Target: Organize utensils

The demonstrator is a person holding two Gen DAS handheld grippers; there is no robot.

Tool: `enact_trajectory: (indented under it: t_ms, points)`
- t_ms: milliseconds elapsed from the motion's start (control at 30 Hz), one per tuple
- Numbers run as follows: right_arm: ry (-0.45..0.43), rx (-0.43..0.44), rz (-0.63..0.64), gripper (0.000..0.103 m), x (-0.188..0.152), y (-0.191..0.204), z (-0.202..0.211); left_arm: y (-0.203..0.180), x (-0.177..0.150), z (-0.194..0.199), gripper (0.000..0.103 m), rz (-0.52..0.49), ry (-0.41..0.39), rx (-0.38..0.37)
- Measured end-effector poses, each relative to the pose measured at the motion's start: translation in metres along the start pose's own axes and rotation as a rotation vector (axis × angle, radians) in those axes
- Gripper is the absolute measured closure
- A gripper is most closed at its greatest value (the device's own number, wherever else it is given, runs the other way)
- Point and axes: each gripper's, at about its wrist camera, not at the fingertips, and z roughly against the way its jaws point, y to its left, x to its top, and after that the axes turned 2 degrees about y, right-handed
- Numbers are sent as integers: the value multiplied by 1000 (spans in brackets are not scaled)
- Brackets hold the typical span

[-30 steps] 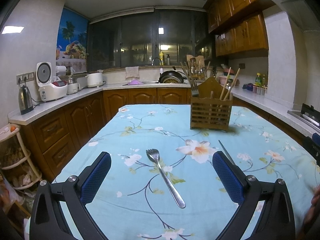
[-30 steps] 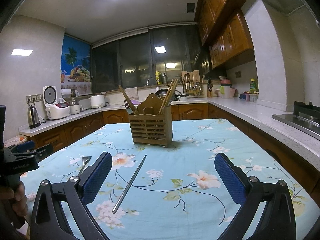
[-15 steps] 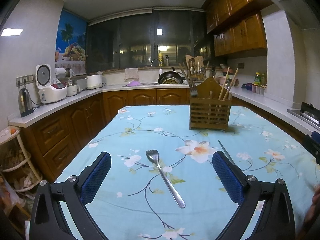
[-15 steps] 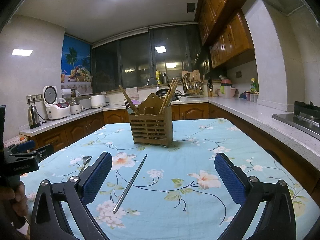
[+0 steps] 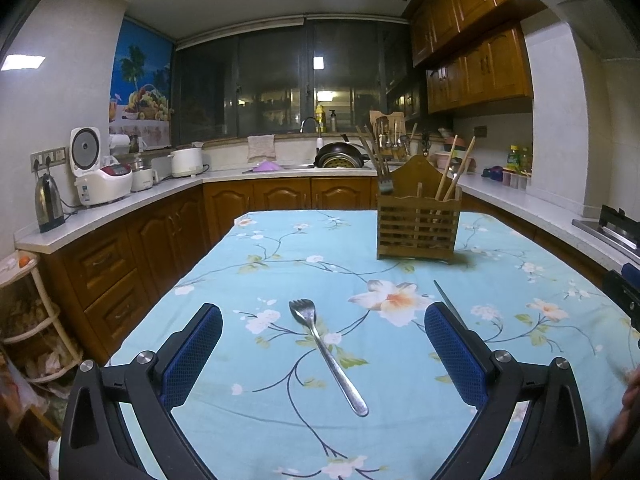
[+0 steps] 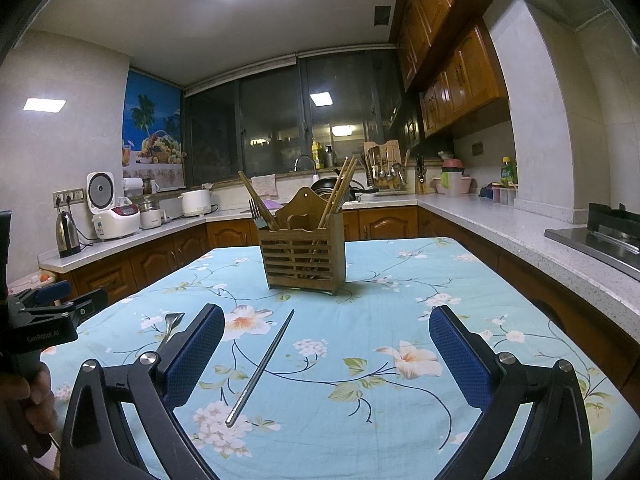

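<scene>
My left hand-held gripper (image 5: 322,354) is hovering wide open, empty, showing me the whole fork (image 5: 326,356). My right hand-held gripper (image 6: 326,354), equally open and empty, is showing the full chopstick (image 6: 262,366) instead.

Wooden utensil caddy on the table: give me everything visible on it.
The wooden utensil caddy is a brown box with horizontally slatted walls and a taller arched back panel with a small hole. It stands upright on the floral tablecloth, toward the table's far end. Inside, wooden chopsticks lean out on its right side in the right wrist view; a fork, tines up, and another wooden stick lean on its left. Neither hand-held gripper touches it.
</scene>
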Motion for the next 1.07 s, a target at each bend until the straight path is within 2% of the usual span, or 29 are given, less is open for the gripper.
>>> enact_trajectory:
  t_ms: [1067]
  points:
    - [23, 0, -3, 0, -1, 6, 0, -4, 5, -6, 1, 19, 25, -16]
